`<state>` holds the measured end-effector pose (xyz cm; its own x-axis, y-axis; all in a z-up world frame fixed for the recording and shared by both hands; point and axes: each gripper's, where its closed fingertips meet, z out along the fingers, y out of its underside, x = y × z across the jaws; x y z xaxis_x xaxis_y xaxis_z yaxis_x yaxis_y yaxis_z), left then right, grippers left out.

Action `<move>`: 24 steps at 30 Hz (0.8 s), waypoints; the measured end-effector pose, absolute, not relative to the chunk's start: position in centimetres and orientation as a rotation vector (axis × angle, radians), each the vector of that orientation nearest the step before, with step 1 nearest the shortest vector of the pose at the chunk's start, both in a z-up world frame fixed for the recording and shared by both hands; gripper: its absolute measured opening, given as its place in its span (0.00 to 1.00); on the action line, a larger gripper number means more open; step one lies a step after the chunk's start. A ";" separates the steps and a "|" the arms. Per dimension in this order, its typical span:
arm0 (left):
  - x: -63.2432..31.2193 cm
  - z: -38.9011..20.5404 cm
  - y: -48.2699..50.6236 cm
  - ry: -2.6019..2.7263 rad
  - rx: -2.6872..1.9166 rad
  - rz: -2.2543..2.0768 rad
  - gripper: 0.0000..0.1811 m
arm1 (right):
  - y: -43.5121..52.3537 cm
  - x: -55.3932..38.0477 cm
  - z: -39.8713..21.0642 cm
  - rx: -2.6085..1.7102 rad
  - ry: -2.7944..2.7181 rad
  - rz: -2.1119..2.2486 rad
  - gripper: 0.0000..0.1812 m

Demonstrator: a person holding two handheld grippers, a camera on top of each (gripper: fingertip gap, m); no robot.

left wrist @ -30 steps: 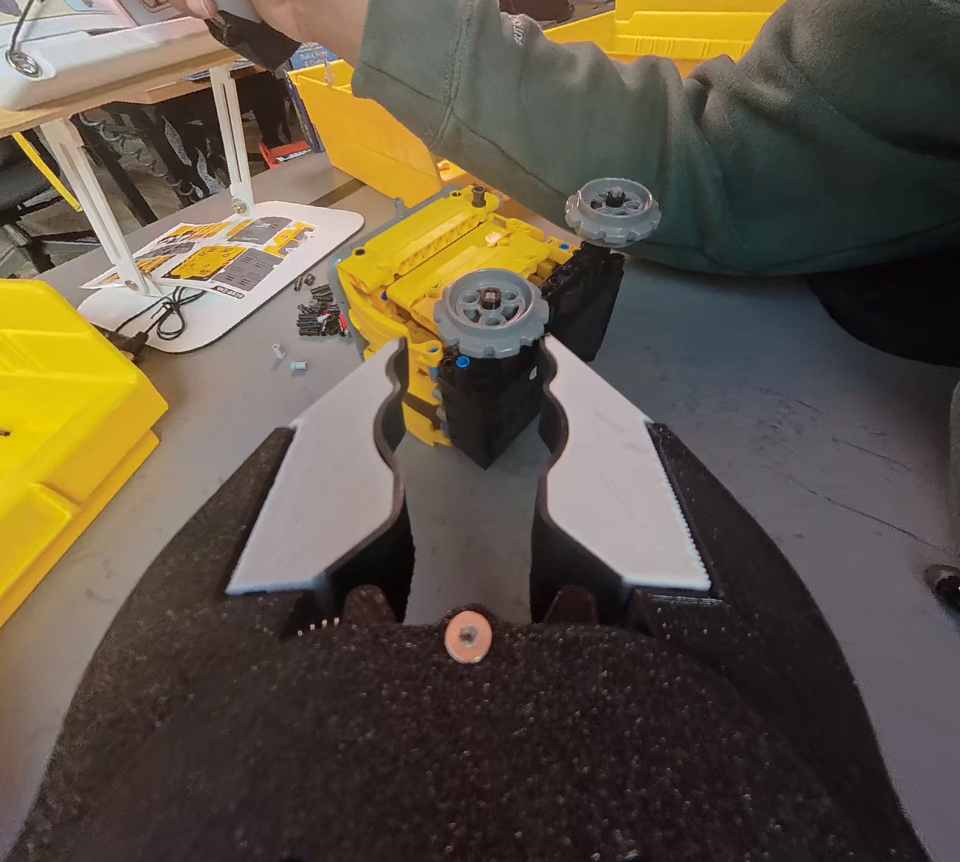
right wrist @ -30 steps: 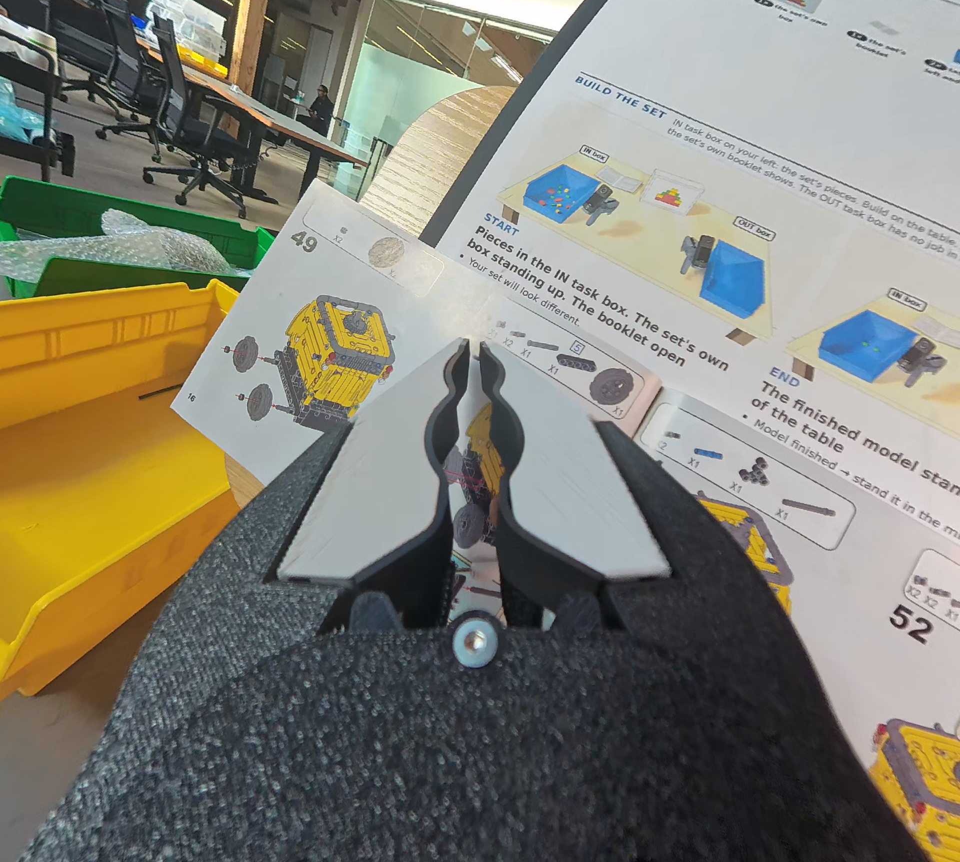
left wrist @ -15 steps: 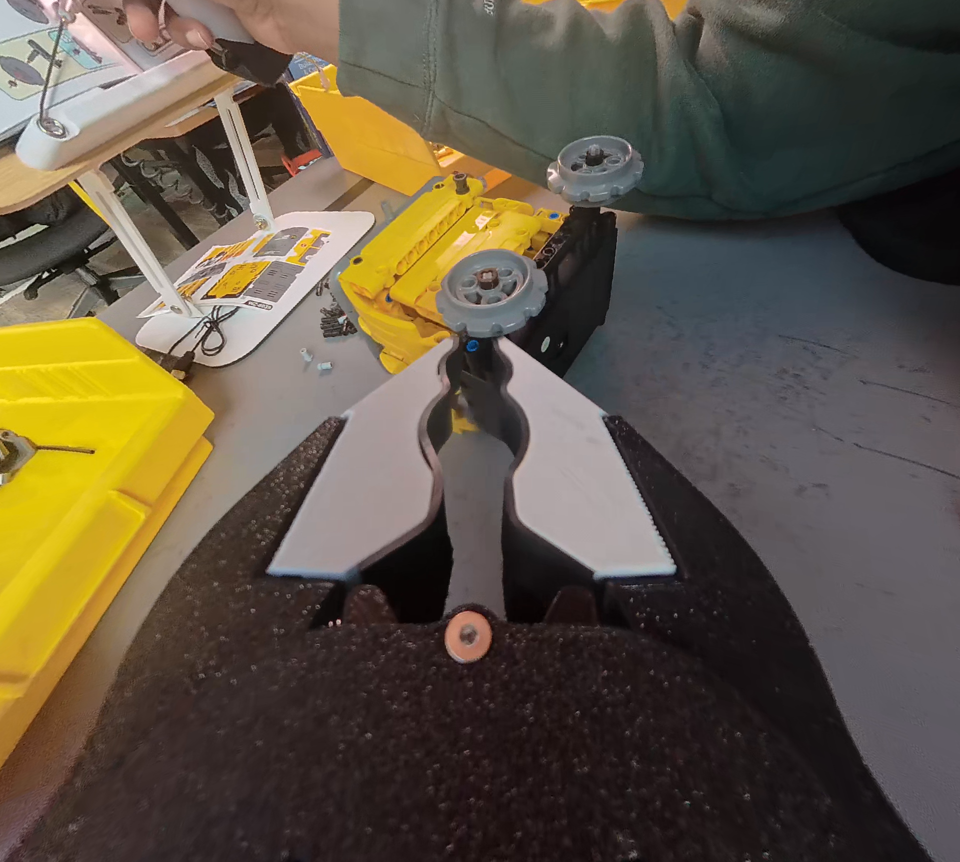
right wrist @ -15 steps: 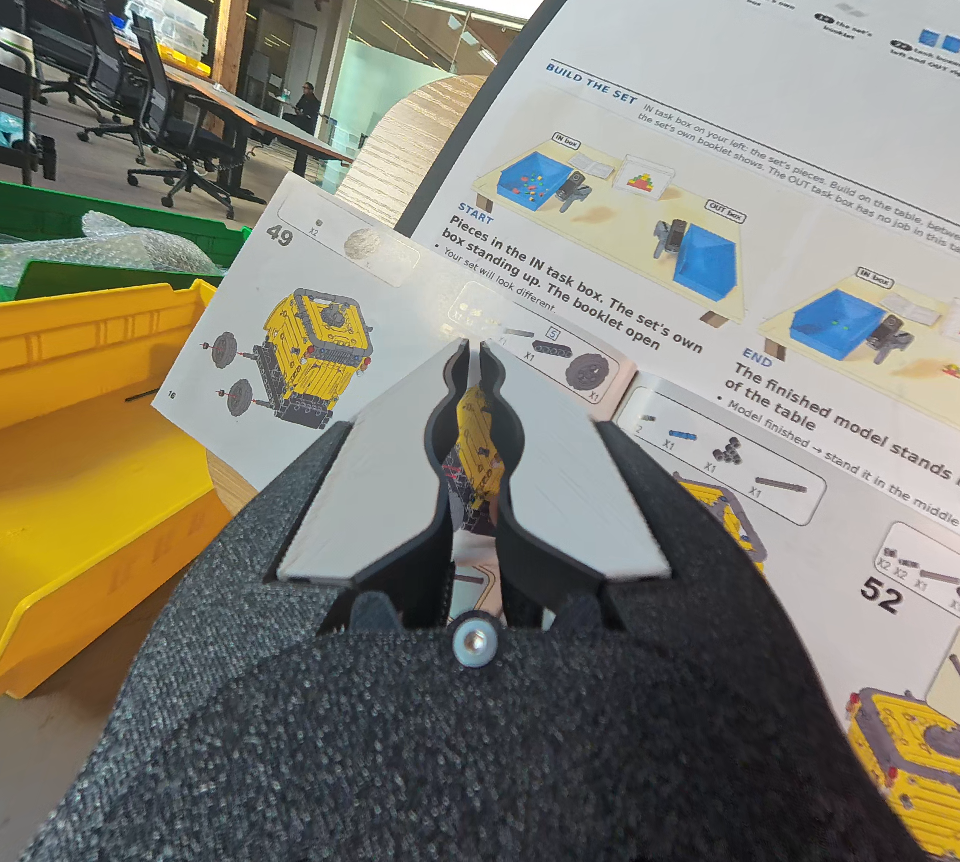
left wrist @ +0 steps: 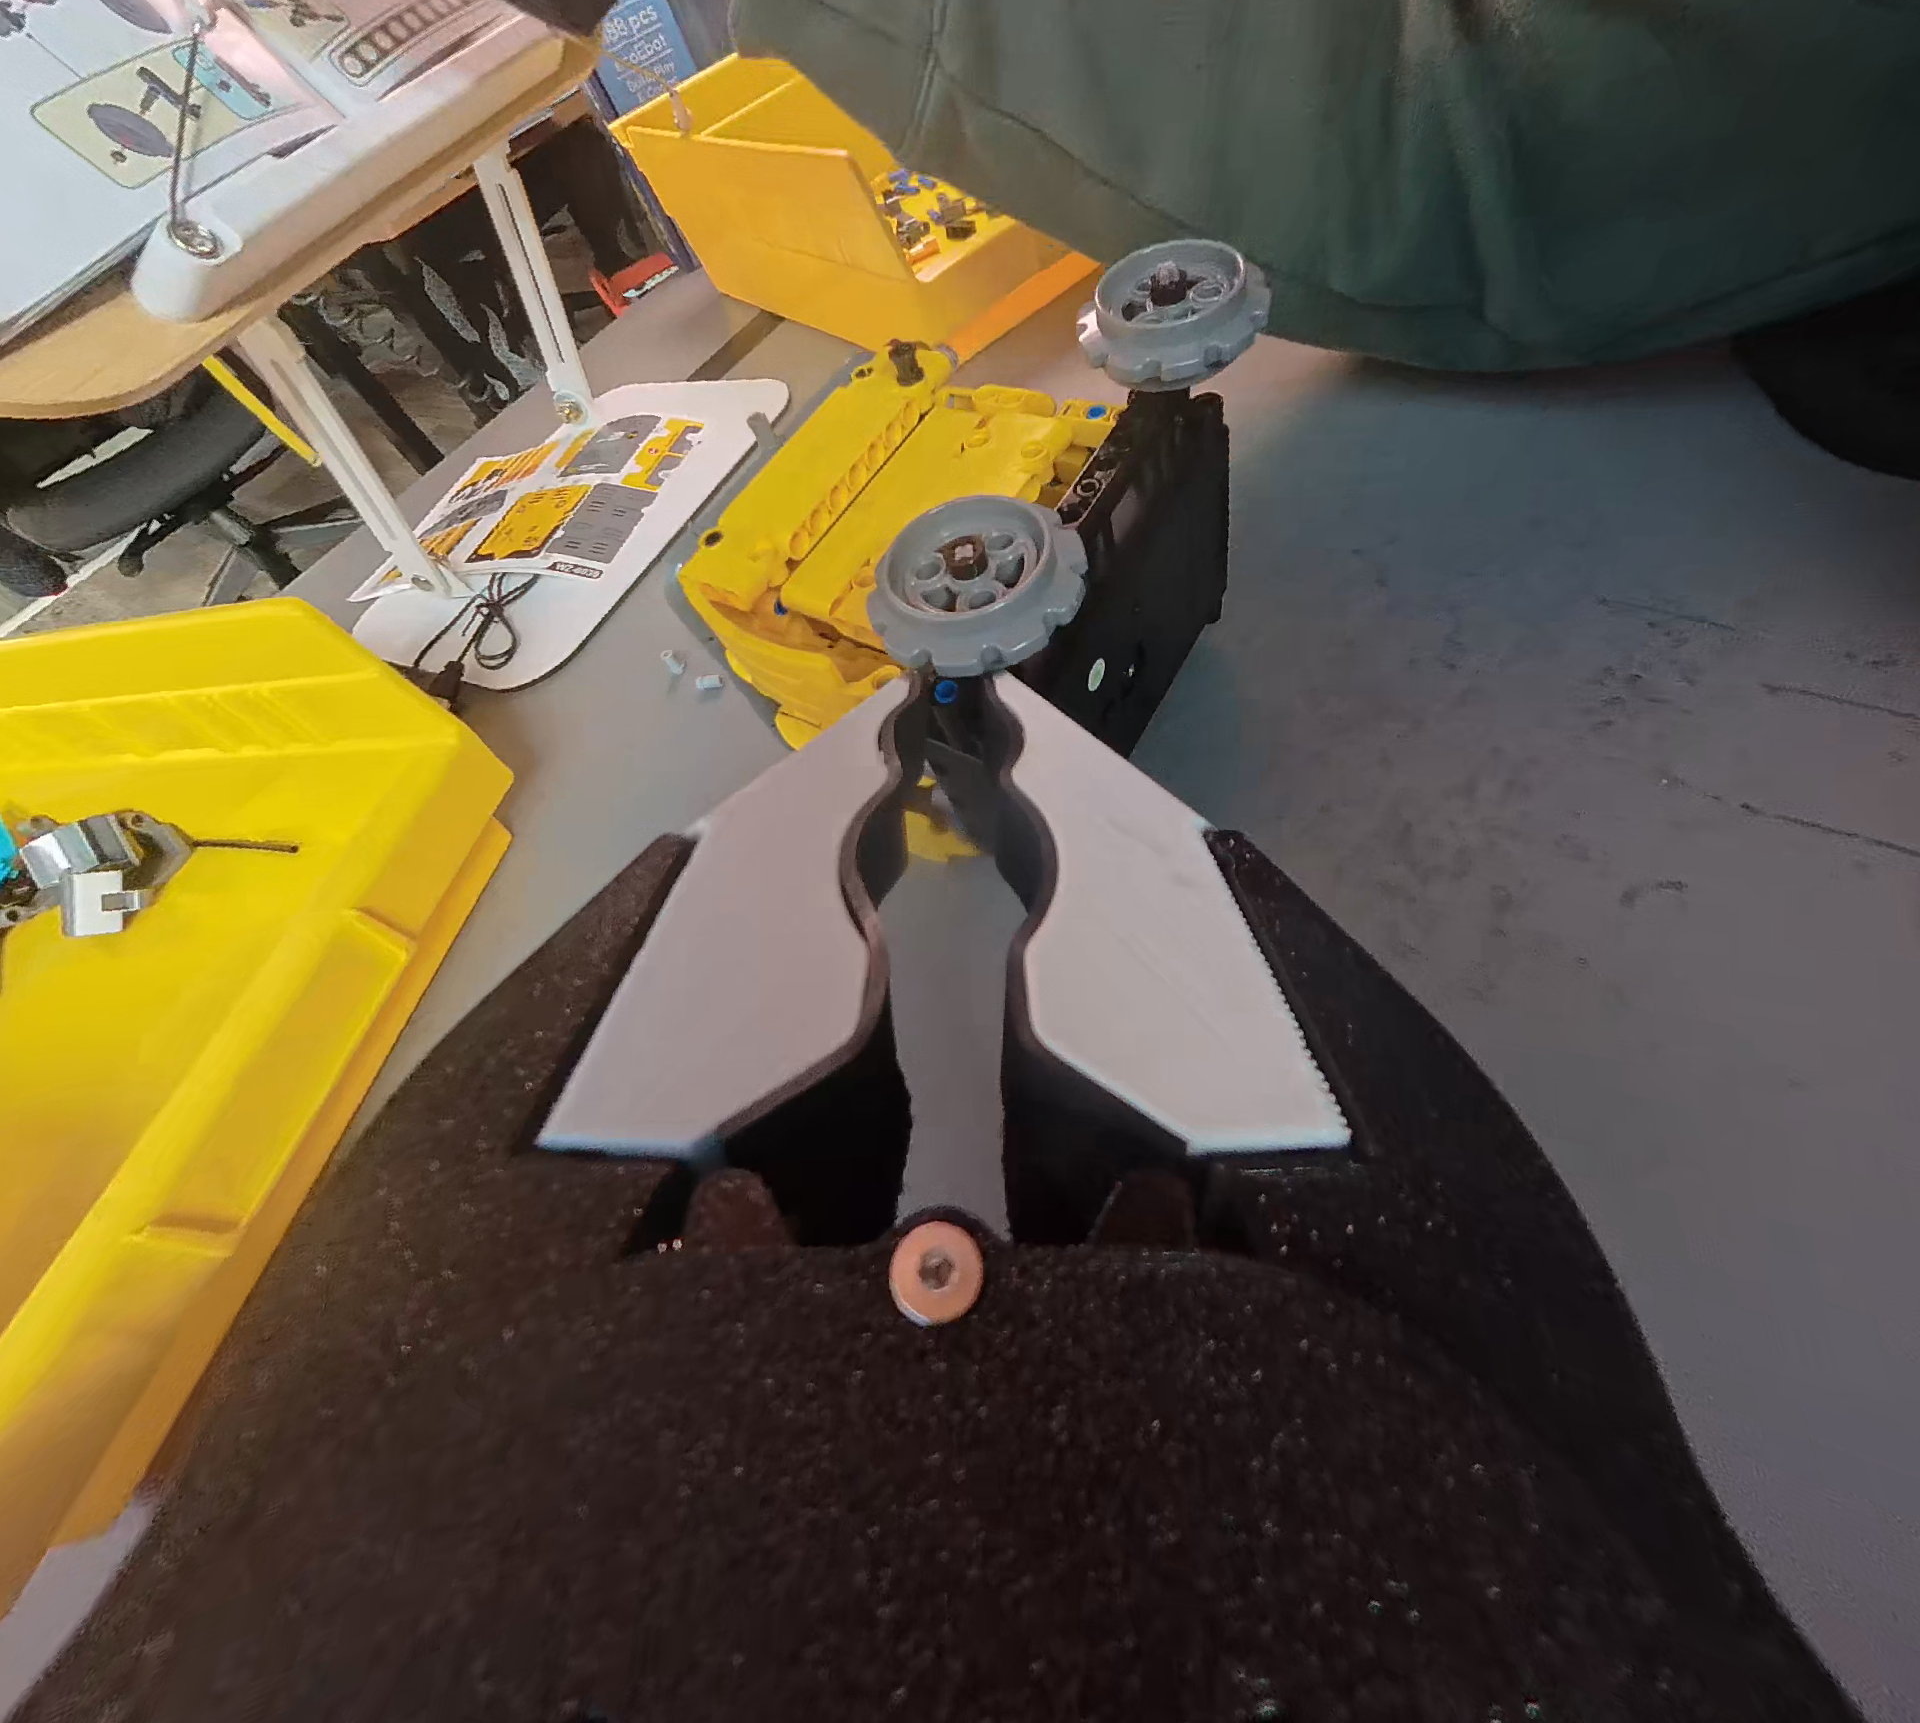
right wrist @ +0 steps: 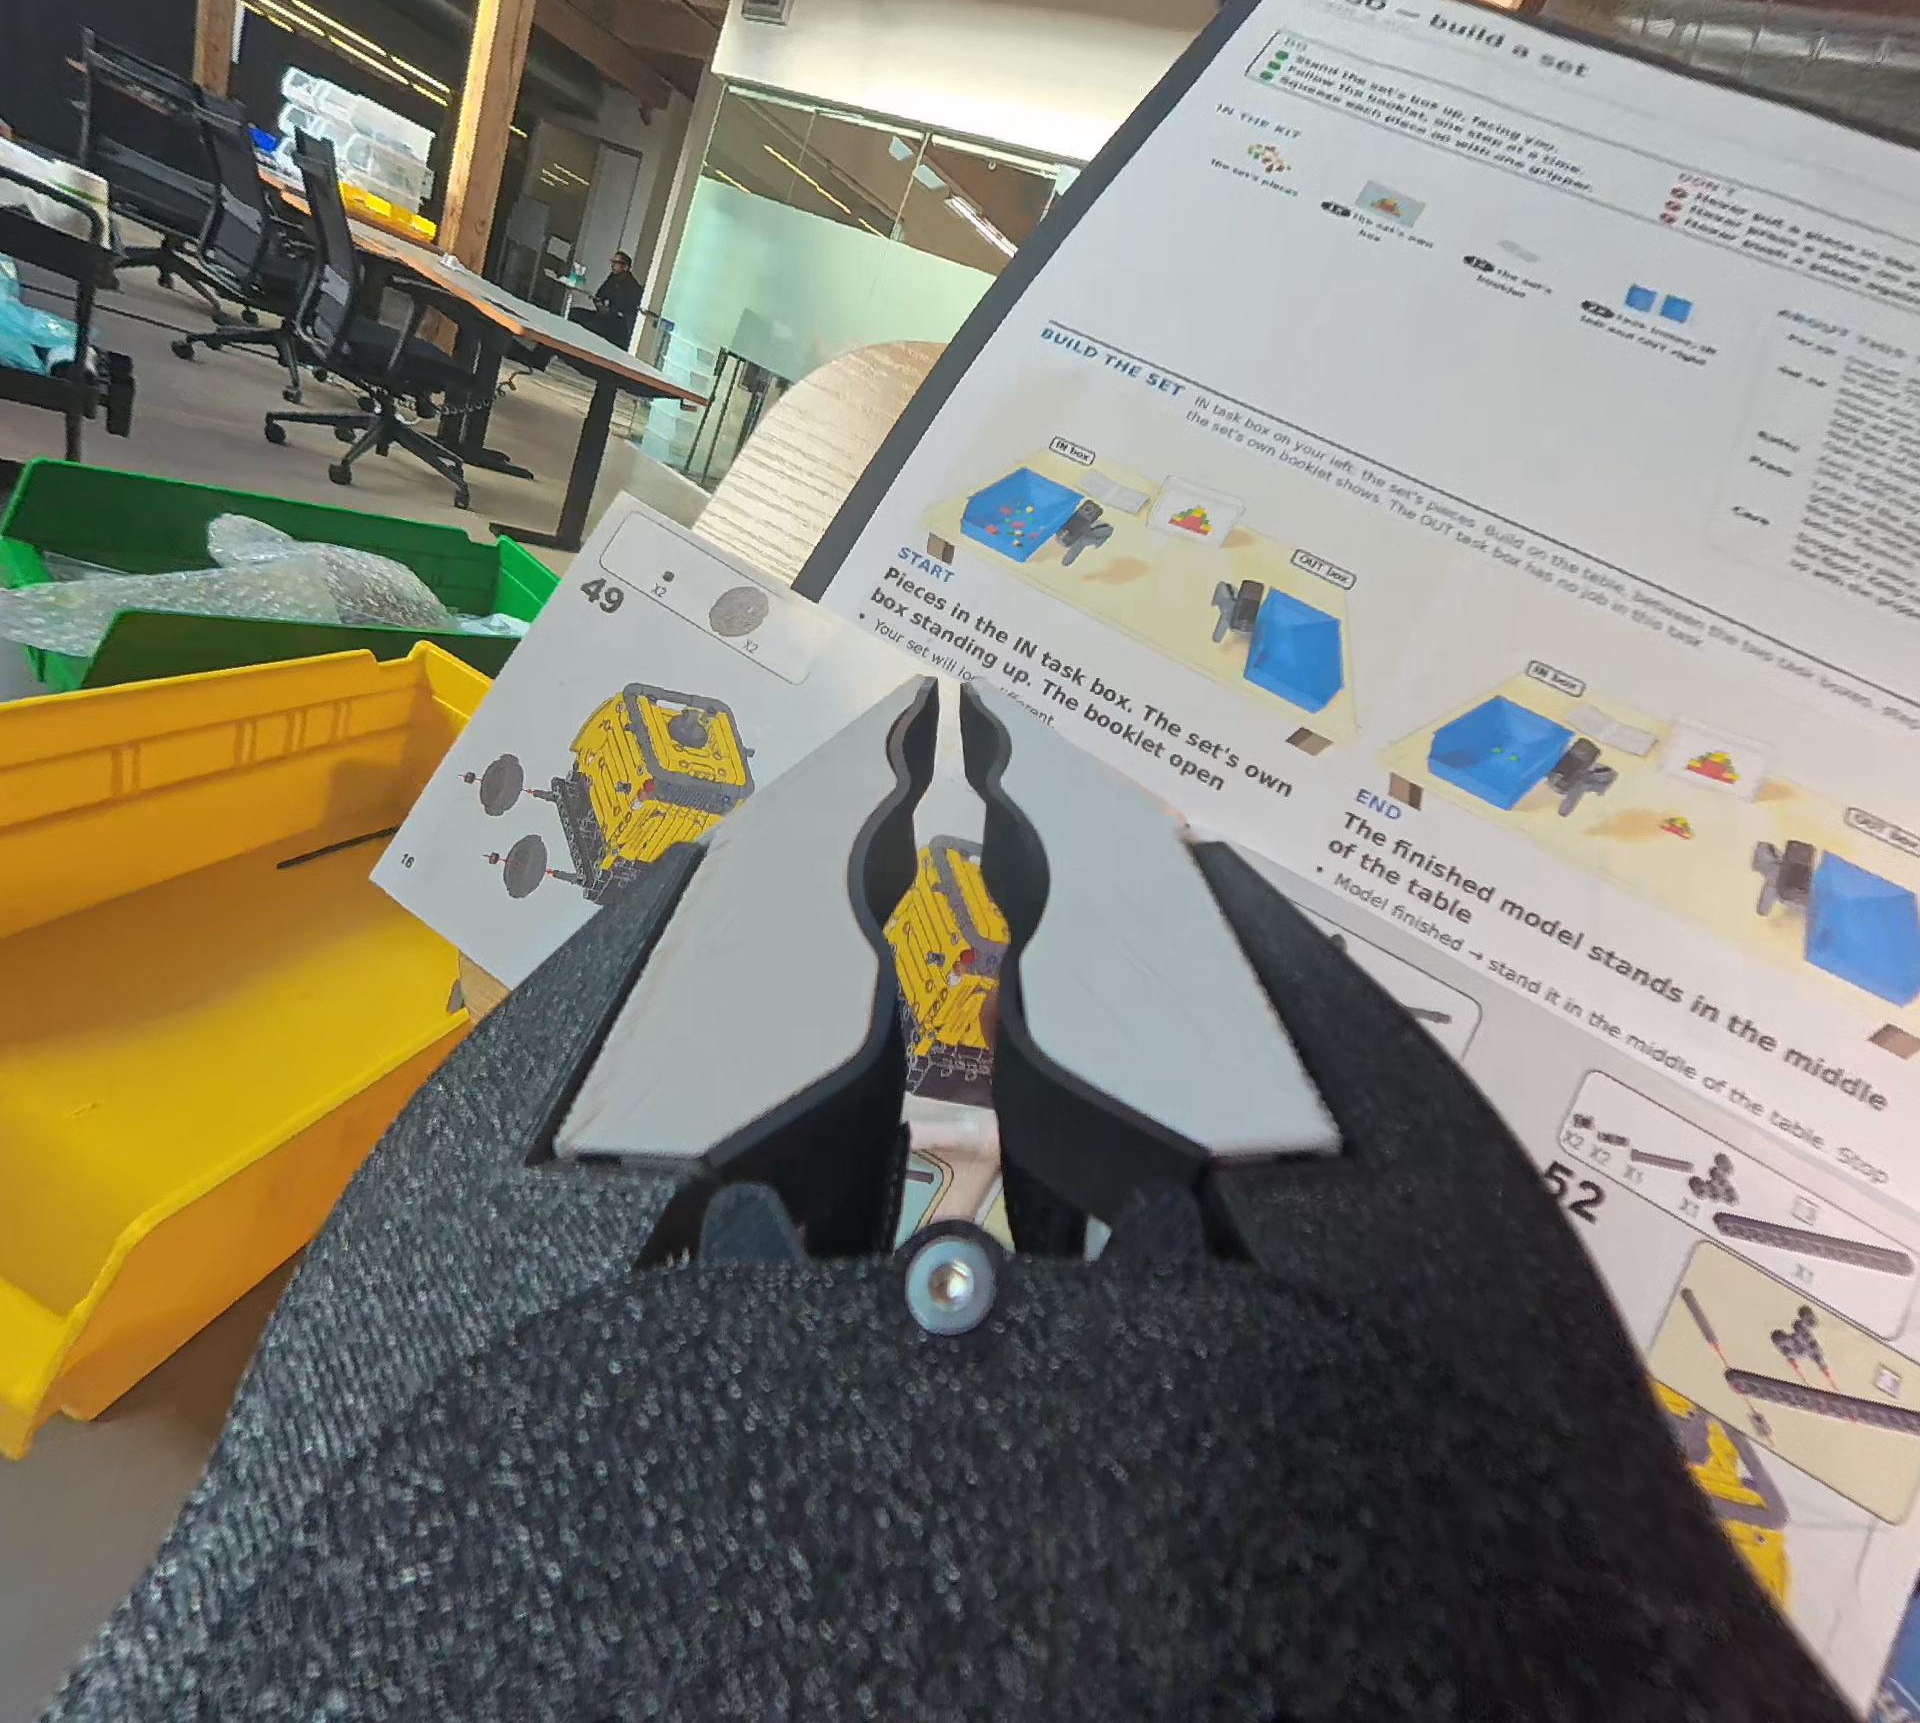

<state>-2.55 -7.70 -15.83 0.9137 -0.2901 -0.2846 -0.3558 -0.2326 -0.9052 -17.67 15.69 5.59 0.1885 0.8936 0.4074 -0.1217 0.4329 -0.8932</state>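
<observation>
Pinching the black stem just under the near grey wheel, the left gripper is facing the yellow model straight ahead; the right gripper, nearly pressed together and empty, is pointing at the booklet.

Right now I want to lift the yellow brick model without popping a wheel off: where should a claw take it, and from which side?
Take the black frame just under the near grey wheel, coming low from the near side, as the left claw does. The model lies with wheels up on thin axles; the frame's flat sides likely hold better.
</observation>
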 end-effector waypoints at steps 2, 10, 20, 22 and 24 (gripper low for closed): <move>-3.2 -15.8 -7.8 0.460 -1.845 0.085 0.04 | 15.2 -16.6 6.7 -0.820 -1.132 0.853 0.02; -5.3 -16.0 -9.1 0.443 -1.894 0.132 0.04 | 12.7 -14.0 3.7 -0.849 -1.319 0.897 0.04; -6.9 -15.7 -10.1 0.418 -1.900 0.197 0.04 | 9.6 -6.7 -10.7 -1.151 -1.772 0.861 0.00; -7.3 -15.3 -10.3 0.385 -1.881 0.181 0.06 | 8.8 -4.8 -14.4 -1.268 -1.850 0.859 0.00; -7.4 -14.9 -10.6 0.361 -1.866 0.142 0.10 | 9.1 -3.1 -18.0 -1.359 -1.910 0.791 0.01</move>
<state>-7.43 -10.56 -14.94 0.9451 -0.1761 -0.2753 -0.3163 -0.2816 -0.9059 -3.08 9.08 -17.99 -0.2467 0.9551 0.1641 0.5593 0.2786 -0.7807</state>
